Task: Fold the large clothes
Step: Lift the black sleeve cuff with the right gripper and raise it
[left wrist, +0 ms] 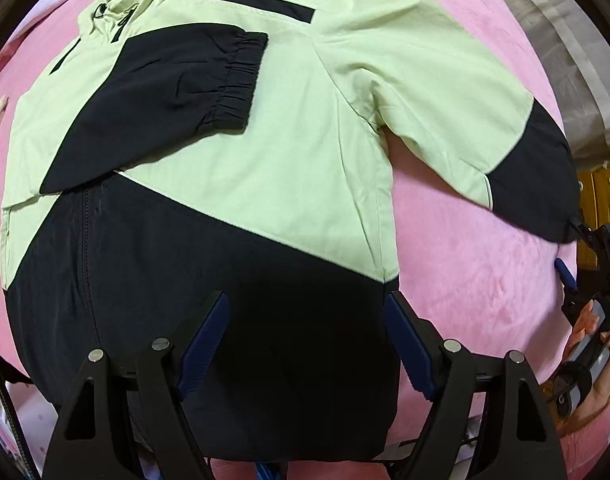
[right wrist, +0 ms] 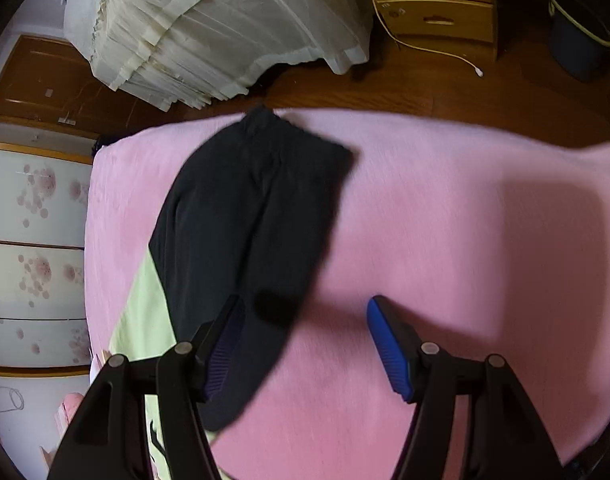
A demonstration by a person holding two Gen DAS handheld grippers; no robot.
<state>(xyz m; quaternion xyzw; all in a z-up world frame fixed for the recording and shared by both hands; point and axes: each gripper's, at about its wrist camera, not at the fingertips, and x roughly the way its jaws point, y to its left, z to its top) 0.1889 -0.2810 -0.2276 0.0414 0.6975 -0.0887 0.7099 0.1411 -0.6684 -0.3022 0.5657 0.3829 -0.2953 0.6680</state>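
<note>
A: Why is one sleeve (left wrist: 177, 96) lying across the jacket's (left wrist: 241, 184) chest?

B: It looks folded in already. The other sleeve (left wrist: 477, 136) lies spread out on the pink blanket (left wrist: 465, 280), toward four o'clock in the left view.

A: And the grippers?

B: The left gripper (left wrist: 305, 344) hangs over the dark hem, jaws spread and empty. The right gripper (right wrist: 305, 348) is spread too, over the dark cuff end and pinching nothing.

A: Which way does the jacket run?

B: Lengthwise from hem at six o'clock to collar around eleven.
</note>
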